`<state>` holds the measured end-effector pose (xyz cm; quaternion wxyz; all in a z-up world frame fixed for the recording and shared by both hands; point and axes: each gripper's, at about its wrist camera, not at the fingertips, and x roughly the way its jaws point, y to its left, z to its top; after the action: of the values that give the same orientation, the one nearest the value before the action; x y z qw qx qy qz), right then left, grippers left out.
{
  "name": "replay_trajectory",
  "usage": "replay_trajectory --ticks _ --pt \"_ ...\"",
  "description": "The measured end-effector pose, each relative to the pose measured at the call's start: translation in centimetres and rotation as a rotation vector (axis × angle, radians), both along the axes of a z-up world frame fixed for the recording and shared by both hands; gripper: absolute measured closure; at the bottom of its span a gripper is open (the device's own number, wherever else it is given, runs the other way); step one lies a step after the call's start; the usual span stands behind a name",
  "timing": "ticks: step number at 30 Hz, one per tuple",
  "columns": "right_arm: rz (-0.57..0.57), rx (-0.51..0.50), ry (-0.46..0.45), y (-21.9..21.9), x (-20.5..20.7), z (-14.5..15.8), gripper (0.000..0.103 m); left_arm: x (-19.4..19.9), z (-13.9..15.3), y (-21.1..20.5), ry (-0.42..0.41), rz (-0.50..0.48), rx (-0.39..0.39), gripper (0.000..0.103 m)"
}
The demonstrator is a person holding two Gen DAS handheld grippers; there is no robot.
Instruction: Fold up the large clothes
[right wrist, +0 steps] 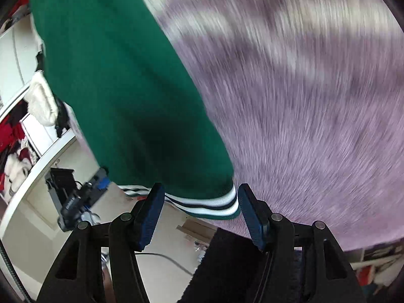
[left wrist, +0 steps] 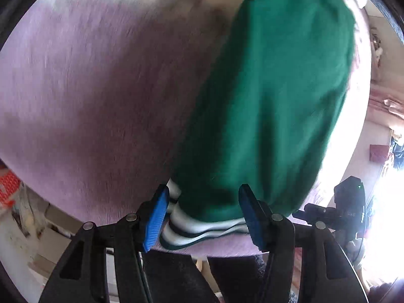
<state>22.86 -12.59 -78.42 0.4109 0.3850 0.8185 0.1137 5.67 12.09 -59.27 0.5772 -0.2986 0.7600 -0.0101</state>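
Green sweater (left wrist: 272,96) with a white-and-dark striped hem (left wrist: 202,227) lies on a fuzzy lilac blanket (left wrist: 88,101), running from the upper right of the left wrist view down to its lower centre. The left gripper (left wrist: 203,214) straddles one end of the hem, blue pads apart, not pressing. The right gripper (right wrist: 199,212) straddles the other end, likewise parted. A fold looks just laid; next, smooth or regrip for another fold.
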Motion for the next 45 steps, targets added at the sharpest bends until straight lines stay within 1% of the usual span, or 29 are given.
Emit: replay_trajectory --ticks 3,4,5,6,7,8,9,11,12,15,17,19,21,22,24,25,26,27,28,29,31,33,36,38,39,40,41,42,45 --pt "-0.045 0.000 -0.010 1.4 -2.1 -0.4 0.041 -1.0 -0.6 -0.6 -0.073 -0.004 0.017 0.049" --pt "-0.055 -0.036 -0.032 1.1 -2.8 0.1 0.052 -1.1 -0.3 -0.9 -0.110 -0.014 0.029 0.056" --pt "-0.047 -0.082 -0.049 0.6 -4.4 0.6 0.068 -1.2 0.1 -1.1 -0.147 -0.025 0.048 0.071" --pt "-0.037 -0.129 -0.064 0.9 -4.9 1.1 0.073 -1.3 0.8 -1.3 -0.174 -0.031 0.051 0.074" --pt "-0.048 -0.151 -0.075 1.4 -5.9 1.4 0.084 -1.5 1.3 -1.3 -0.194 -0.030 0.050 0.079" --pt "-0.059 -0.173 -0.084 1.5 -6.5 2.0 0.092 -2.0 2.0 -1.5 -0.217 -0.028 0.045 0.081" --pt "-0.066 -0.189 -0.099 1.4 -7.2 2.9 0.095 -2.6 2.7 -1.3 -0.242 -0.028 0.037 0.082" --pt "-0.055 -0.223 -0.125 0.8 -8.4 4.0 0.097 -3.7 2.8 -0.6 -0.260 -0.028 0.014 0.082" --pt "-0.049 -0.227 -0.123 1.1 -8.8 3.8 0.097 -4.2 2.1 -0.1 -0.255 -0.017 0.010 0.082" --pt "-0.056 -0.252 -0.093 2.0 -9.3 1.9 0.097 -4.4 -0.9 1.6 -0.228 0.025 -0.023 0.080" --pt "-0.017 -0.274 -0.104 4.0 -8.9 1.4 0.097 -4.5 -1.9 2.5 -0.214 0.050 -0.072 0.078" --pt "0.030 -0.267 -0.119 4.6 -8.7 2.1 0.095 -4.6 -0.6 2.5 -0.216 0.043 -0.111 0.076" --pt "0.019 -0.232 -0.145 4.5 -8.8 3.2 0.095 -4.8 1.0 3.5 -0.241 0.045 -0.164 0.072" --pt "0.003 -0.205 -0.169 4.3 -8.9 3.6 0.092 -4.7 1.3 3.9 -0.251 0.045 -0.177 0.068" --pt "-0.027 -0.165 -0.229 3.6 -9.0 3.7 0.062 -4.4 0.7 4.5 -0.272 0.049 -0.220 0.049" --pt "-0.029 -0.155 -0.244 3.6 -9.0 3.2 0.029 -4.4 0.0 4.8 -0.266 0.064 -0.228 0.038" --pt "-0.037 -0.133 -0.260 3.7 -9.0 2.3 0.016 -4.4 -0.7 5.1 -0.261 0.083 -0.242 0.038" --pt "-0.049 -0.096 -0.270 3.9 -9.0 1.1 0.016 -4.2 -2.0 5.2 -0.248 0.107 -0.280 0.038" --pt "-0.051 -0.073 -0.263 3.7 -8.9 -0.1 0.016 -4.5 -2.1 6.7 -0.241 0.113 -0.297 0.038" --pt "-0.067 -0.033 -0.266 3.6 -9.0 -1.3 0.015 -4.3 -2.9 6.6 -0.244 0.116 -0.314 0.038" --pt "-0.157 0.056 -0.287 3.7 -9.2 -2.9 0.014 -4.4 -3.2 6.3 -0.256 0.102 -0.316 0.038" --pt "-0.224 0.131 -0.300 3.6 -9.5 -3.2 0.014 -3.9 -3.3 6.1 -0.273 0.093 -0.320 0.037" --pt "-0.289 0.246 -0.323 3.8 -9.8 -3.3 0.027 -3.7 -3.4 6.2 -0.282 0.089 -0.328 0.035" --pt "-0.284 0.254 -0.303 4.1 -10.2 -4.5 0.046 -4.2 -2.9 6.6 -0.283 0.083 -0.331 0.035" --pt "-0.320 0.271 -0.280 4.2 -10.5 -5.4 0.049 -4.0 -2.9 6.6 -0.277 0.087 -0.332 0.035" --pt "-0.343 0.281 -0.268 5.0 -10.2 -5.5 0.057 -3.8 -2.9 6.4 -0.271 0.092 -0.334 0.035" --pt "-0.356 0.289 -0.263 5.1 -10.4 -5.6 0.068 -3.6 -2.8 6.5 -0.265 0.094 -0.333 0.035" --pt "-0.383 0.325 -0.266 5.4 -10.8 -5.1 0.072 -3.4 -2.5 6.3 -0.263 0.094 -0.333 0.035" --pt "-0.441 0.494 -0.289 6.4 -11.5 -2.8 0.074 -2.3 -1.3 4.9 -0.287 0.052 -0.345 0.035"
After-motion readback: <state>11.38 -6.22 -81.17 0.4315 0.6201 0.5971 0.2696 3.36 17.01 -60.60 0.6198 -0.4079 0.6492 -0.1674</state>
